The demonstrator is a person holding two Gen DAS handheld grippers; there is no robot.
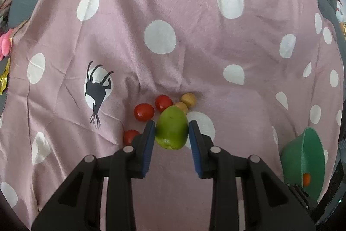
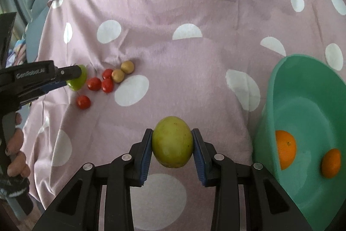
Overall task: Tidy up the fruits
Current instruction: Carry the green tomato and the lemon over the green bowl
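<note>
A smooth green fruit is clamped by the left gripper at lower centre; a rounder yellow-green fruit is pinched by the right gripper. Glossy tomatoes are scattered on the fuzzy dotted pink cloth; oranges are seen in the teal bowl, lower right.

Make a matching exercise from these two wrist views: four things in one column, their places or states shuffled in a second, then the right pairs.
Things:
1. bright green oval fruit
2. yellow-green round fruit
3. two orange citrus fruits
4. small red round tomatoes

Places:
A. inside the teal plastic bowl
B. clamped in the right gripper
C. loose on the pink dotted cloth
D. clamped in the left gripper

Pairs: 1-D, 2-B, 3-A, 4-C
</note>
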